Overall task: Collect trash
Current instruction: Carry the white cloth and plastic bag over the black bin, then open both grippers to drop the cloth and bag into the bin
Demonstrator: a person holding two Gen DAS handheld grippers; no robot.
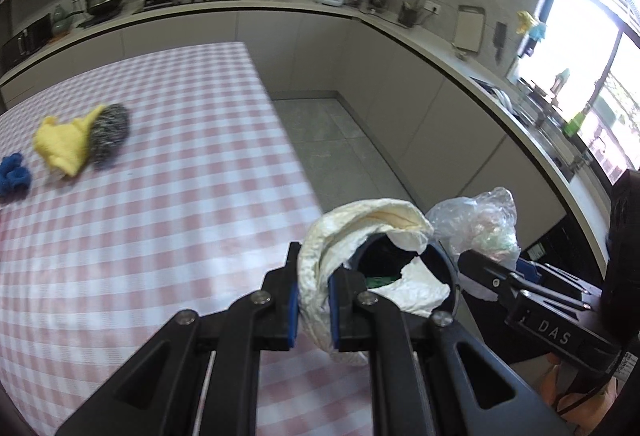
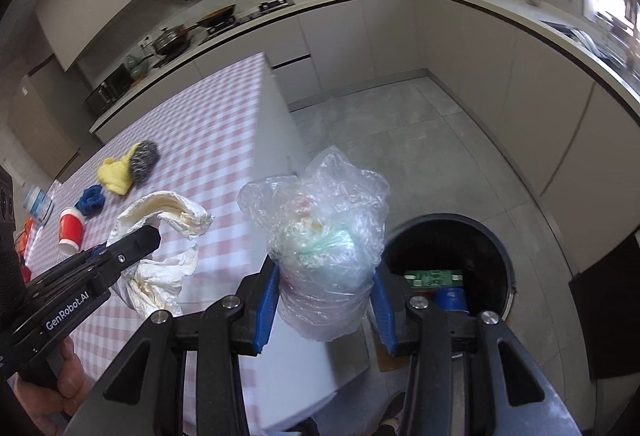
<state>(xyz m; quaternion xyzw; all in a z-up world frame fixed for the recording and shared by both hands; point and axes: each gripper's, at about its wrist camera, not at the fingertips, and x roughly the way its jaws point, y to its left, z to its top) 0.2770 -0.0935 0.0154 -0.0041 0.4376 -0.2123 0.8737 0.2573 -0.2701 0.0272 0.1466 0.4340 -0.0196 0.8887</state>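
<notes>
while each hand-held gripper [image 1: 313,310] [image 2: 325,310] clamps trash, the bin [image 2: 502,236] sits below.

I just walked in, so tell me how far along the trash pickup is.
Some rubbish already lies in the trash bin. In hand: the left gripper clamps crumpled paper, the right gripper a plastic bag, neither dropped yet. Left on the table: a red cup.

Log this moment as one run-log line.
left tongs: shut on crumpled paper | right tongs: shut on plastic bag | trash bin: open, on floor beside table | neither item dropped yet
</notes>
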